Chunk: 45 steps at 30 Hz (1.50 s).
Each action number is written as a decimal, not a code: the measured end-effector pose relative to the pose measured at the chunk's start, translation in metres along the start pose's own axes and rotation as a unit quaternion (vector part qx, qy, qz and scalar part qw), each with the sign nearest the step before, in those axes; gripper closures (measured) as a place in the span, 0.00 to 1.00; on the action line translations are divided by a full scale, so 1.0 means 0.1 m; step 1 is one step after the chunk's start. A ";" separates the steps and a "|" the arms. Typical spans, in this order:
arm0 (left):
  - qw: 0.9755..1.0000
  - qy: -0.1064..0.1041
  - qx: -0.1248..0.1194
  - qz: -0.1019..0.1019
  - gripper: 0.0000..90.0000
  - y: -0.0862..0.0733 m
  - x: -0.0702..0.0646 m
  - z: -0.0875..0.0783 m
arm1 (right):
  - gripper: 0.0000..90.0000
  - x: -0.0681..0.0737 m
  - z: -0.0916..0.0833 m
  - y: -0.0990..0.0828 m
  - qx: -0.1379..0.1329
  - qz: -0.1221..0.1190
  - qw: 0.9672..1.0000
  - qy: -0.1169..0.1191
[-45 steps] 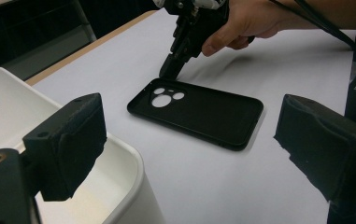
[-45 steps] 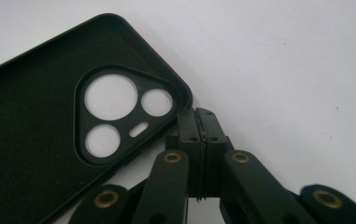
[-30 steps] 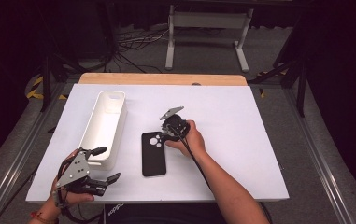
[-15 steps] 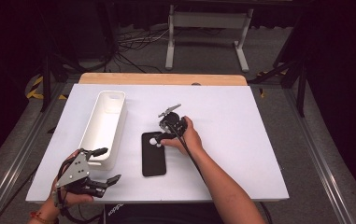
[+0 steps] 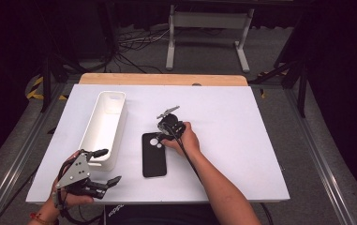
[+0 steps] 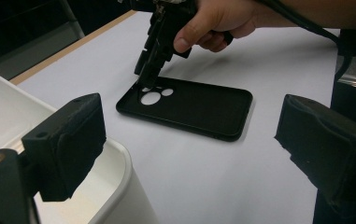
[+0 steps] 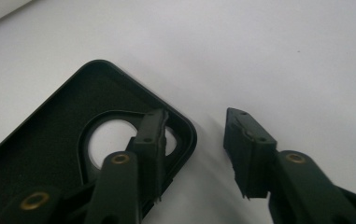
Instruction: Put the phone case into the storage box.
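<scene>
A white table (image 5: 241,140) with a wooden far edge (image 5: 162,79) stands on grey floor (image 5: 204,51) in a dark room.

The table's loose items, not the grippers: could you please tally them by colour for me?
Black: 1, the phone case, lying flat.
White: 1, the long bin, left of the case.
Total: 2.

Black phone case (image 5: 154,155) — white bin (image 5: 104,125) — white table (image 5: 241,131).
</scene>
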State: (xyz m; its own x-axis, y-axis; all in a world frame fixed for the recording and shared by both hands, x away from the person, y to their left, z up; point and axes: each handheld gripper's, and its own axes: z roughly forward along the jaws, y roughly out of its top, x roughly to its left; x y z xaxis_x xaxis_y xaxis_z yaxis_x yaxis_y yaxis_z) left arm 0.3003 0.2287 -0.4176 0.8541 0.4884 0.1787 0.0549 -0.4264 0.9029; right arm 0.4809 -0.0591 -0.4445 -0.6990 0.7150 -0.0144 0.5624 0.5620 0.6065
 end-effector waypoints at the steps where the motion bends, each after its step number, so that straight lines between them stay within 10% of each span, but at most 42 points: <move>1: 1.000 0.002 -0.001 0.000 0.10 0.00 0.00 0.00 | 0.71 0.00 0.00 0.00 0.000 -0.002 1.000 0.002; 5: 1.000 0.002 0.002 0.001 0.10 0.00 0.00 0.01 | 0.85 0.06 0.00 -0.01 -0.003 -0.023 1.000 0.001; 27: 1.000 0.002 0.003 -0.013 0.10 0.00 0.01 0.01 | 0.89 0.13 -0.13 -0.12 -0.053 -0.037 0.998 -0.018; 45: 1.000 0.010 -0.003 -0.012 0.10 0.02 0.01 0.00 | 0.90 0.24 -0.63 -0.23 -0.159 -0.075 0.982 -0.063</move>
State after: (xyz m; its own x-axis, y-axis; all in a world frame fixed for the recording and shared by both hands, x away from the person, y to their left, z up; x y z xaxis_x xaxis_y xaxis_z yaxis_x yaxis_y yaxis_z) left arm 0.3016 0.2287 -0.4159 0.8424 0.5133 0.1637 0.0726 -0.4093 0.9095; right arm 0.4234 -0.0808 -0.4090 -0.6913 0.6918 -0.2086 0.2772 0.5205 0.8076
